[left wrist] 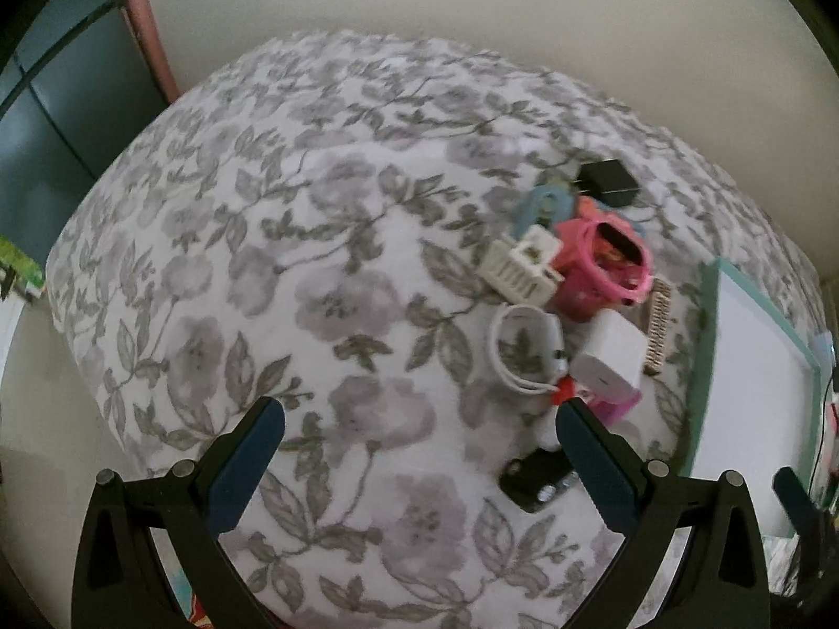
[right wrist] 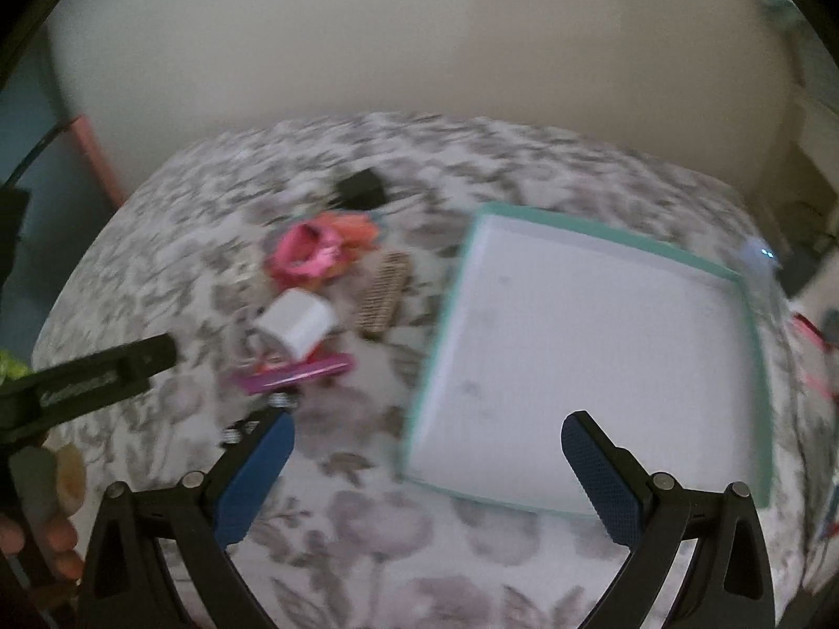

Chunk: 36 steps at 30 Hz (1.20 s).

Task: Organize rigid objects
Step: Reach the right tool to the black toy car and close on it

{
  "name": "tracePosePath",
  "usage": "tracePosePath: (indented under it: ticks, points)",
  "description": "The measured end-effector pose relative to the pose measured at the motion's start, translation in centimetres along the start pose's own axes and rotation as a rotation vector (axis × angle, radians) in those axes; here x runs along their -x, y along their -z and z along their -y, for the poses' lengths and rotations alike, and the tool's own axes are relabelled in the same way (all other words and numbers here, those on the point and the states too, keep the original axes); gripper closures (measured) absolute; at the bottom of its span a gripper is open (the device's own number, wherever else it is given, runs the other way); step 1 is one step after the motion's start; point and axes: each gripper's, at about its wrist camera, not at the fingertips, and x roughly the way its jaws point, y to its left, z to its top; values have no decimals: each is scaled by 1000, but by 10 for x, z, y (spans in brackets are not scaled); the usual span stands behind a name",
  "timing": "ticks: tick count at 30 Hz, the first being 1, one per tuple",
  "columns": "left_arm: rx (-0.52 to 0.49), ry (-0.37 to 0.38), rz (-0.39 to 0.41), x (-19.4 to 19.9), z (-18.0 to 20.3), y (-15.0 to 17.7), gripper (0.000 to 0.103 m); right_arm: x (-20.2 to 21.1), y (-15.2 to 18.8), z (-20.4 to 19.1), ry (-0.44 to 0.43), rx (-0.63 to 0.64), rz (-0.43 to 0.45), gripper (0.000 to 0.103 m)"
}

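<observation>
Floral bedspread (left wrist: 325,241) against a plain wall; clutter heaped left of an empty teal-rimmed tray (right wrist: 755,346).

Both claws, left gripper (left wrist: 419,432) and right gripper (right wrist: 427,445), are spread wide, nothing held. One item is best singled out: the white charger (left wrist: 611,361) on top of the pile, approached from above, neighbours left undisturbed. Pink watch (left wrist: 611,257) looks hard, glossy; black adapter (left wrist: 608,181) sits behind.

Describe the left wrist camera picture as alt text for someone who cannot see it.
A small heap of objects, among them a white charger, a pink toy watch and a black plug, lies on a floral bedspread beside a teal-rimmed tray. The open left gripper hovers, holding nothing.
</observation>
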Motion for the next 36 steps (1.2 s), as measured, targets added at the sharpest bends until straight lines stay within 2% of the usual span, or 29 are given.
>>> tracePosePath:
  ticks: [5,16,28,31,34,36]
  points:
    - [8,-23,-49,-18,-10,-6,0,-27,-6,-30,-48,48,-55,0]
    - [39,6,-117,-45,-32,-10,0,-67,1,-69,-85,179,-155,0]
    - [58,42,-138,-52,-41,-6,0,-76,15,-104,-163,325,-199,0]
    - [52,52,-139,-51,-40,-5,0,-81,21,-113,-142,367,-211,5]
    - [54,60,-137,-52,-38,-5,0,-84,21,-114,-141,347,-218,6]
    - [53,66,-129,-52,-36,-8,0,-86,21,-113,-142,322,-220,15]
